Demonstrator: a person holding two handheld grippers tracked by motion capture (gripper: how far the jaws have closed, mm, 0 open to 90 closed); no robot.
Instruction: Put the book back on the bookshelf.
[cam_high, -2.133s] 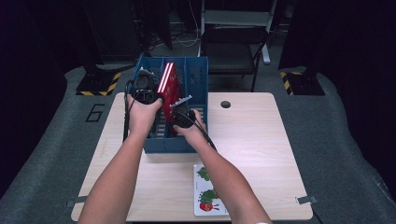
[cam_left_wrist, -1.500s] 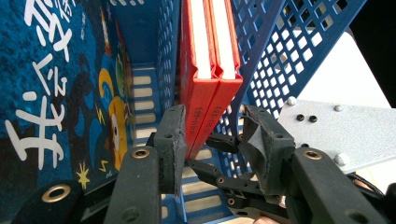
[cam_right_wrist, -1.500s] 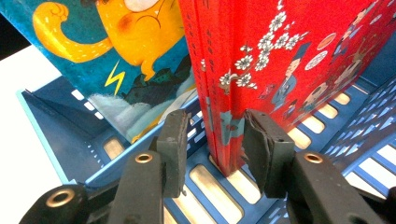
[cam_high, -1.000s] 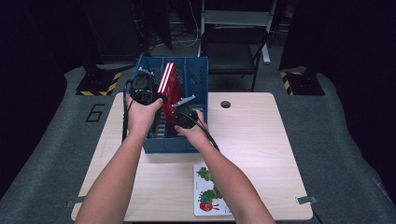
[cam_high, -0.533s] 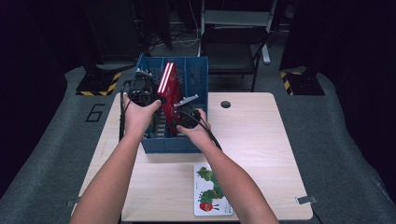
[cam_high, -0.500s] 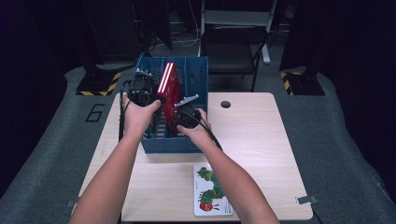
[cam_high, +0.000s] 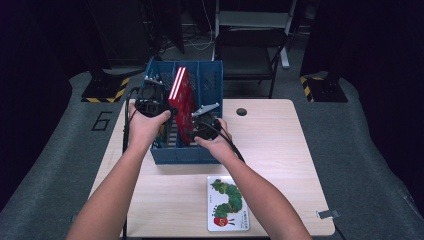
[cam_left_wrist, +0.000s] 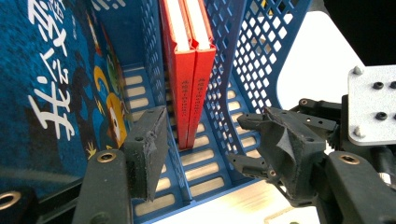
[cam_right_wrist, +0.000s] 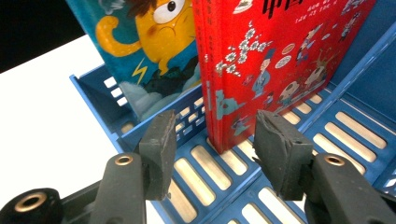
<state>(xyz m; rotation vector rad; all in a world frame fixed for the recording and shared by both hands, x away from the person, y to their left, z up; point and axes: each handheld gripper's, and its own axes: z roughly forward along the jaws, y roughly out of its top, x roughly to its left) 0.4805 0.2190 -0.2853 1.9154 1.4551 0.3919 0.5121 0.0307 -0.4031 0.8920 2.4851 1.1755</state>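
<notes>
books (cam_high: 181, 102) upright in rack (cam_high: 186, 154) — on table (cam_high: 280, 150)

Setting: lab-type recording space. Pale wood worktop (cam_high: 280, 150) on grey carpet (cam_high: 60, 165) marked with a painted "6" (cam_high: 101, 120). Yellow-black hazard tape (cam_high: 107, 90) on the floor, folding chair (cam_high: 247, 47) behind, loose cables (cam_high: 200, 42) under dark equipment stands.

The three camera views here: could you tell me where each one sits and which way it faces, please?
High view: fixed above the person's side, looking forward and down on the table; both forearms, left gripper and right gripper reach the blue rack.
Left gripper view: rides that gripper, looking down into the rack past its open jaws.
Right gripper view: rides that gripper, open jaws either side of the red books.
Shared: all show the red books in the rack.
</notes>
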